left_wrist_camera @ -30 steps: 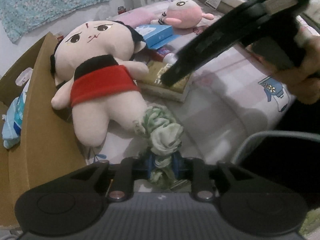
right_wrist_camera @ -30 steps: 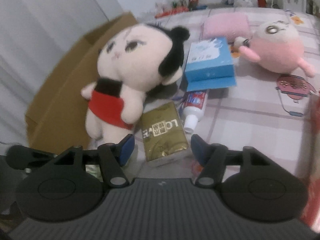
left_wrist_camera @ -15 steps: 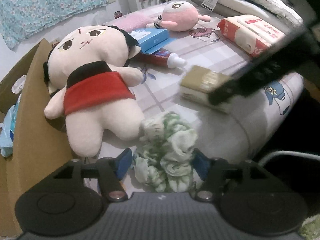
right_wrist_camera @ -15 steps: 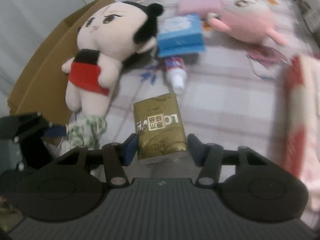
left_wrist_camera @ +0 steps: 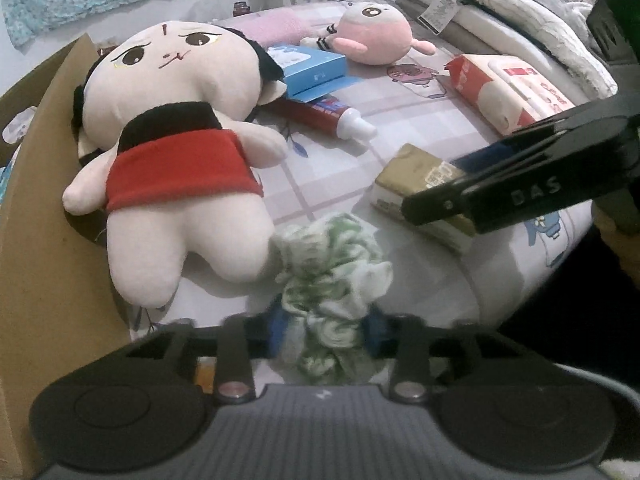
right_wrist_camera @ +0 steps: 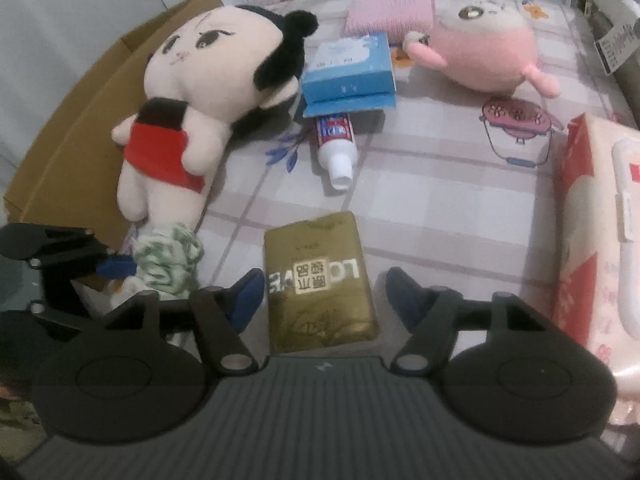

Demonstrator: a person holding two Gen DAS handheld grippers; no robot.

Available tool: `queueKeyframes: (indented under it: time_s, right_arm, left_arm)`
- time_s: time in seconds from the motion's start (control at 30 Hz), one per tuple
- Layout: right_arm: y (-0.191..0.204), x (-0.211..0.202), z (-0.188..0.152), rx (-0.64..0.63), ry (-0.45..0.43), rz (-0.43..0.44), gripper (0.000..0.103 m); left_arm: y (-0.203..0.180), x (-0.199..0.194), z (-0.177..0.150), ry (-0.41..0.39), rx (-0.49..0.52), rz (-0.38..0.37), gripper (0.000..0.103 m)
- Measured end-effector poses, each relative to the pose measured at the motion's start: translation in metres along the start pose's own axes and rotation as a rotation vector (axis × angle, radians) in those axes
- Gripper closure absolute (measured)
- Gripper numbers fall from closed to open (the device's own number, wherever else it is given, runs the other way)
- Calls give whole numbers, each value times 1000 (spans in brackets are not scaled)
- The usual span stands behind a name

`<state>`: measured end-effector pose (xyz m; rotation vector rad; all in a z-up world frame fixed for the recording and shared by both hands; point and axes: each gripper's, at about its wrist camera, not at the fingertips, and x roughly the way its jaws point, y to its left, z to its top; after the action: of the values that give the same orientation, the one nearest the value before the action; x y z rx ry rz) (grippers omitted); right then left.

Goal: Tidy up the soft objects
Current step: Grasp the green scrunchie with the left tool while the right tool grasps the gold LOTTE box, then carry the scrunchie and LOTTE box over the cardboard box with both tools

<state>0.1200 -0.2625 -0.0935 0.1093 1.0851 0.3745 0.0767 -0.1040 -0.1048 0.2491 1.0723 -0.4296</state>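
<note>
My left gripper [left_wrist_camera: 324, 330] is shut on a green-and-white scrunchie [left_wrist_camera: 334, 276], held at the bed's near edge by the foot of a large cream doll in a red top [left_wrist_camera: 176, 152]. The scrunchie also shows in the right wrist view [right_wrist_camera: 166, 260], with the doll [right_wrist_camera: 188, 92] behind it. My right gripper [right_wrist_camera: 324, 292] is open, its fingers on either side of a gold tissue pack [right_wrist_camera: 320, 280] that lies on the bed; the pack also shows in the left wrist view [left_wrist_camera: 416, 184]. A pink plush [right_wrist_camera: 480, 52] lies far back.
A cardboard box [left_wrist_camera: 44, 216] stands left of the bed. On the checked bedsheet [right_wrist_camera: 432, 184] lie a blue tissue box [right_wrist_camera: 348, 68], a toothpaste tube [right_wrist_camera: 336, 144], a pink cloth [right_wrist_camera: 390, 12] and a red-and-white wipes pack [right_wrist_camera: 600, 232] at the right.
My left gripper opened around the scrunchie, then closed on it again. The right gripper drew back toward the bed's near edge, and the gold pack moved with it between its open fingers.
</note>
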Motion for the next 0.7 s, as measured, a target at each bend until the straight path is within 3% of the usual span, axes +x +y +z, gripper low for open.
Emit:
queueKeyframes:
  time_s: [0.03, 0.1, 0.3, 0.53, 0.7]
  right_arm:
    - [2, 0, -1, -12, -13, -11, 50]
    - [4, -2, -2, -8, -11, -19, 51]
    - [-3, -26, -16, 105, -63, -3, 51]
    - [16, -89, -26, 178, -204, 80, 51]
    - [54, -131, -10, 109, -311, 162, 51]
  left_arm:
    - [0, -1, 0, -2, -3, -6, 76]
    - [1, -3, -1, -9, -12, -10, 81]
    - [0, -32, -8, -59, -30, -16, 83]
    - [10, -114, -22, -226, -66, -17, 83]
    - [42, -176, -31, -347, -150, 56, 83]
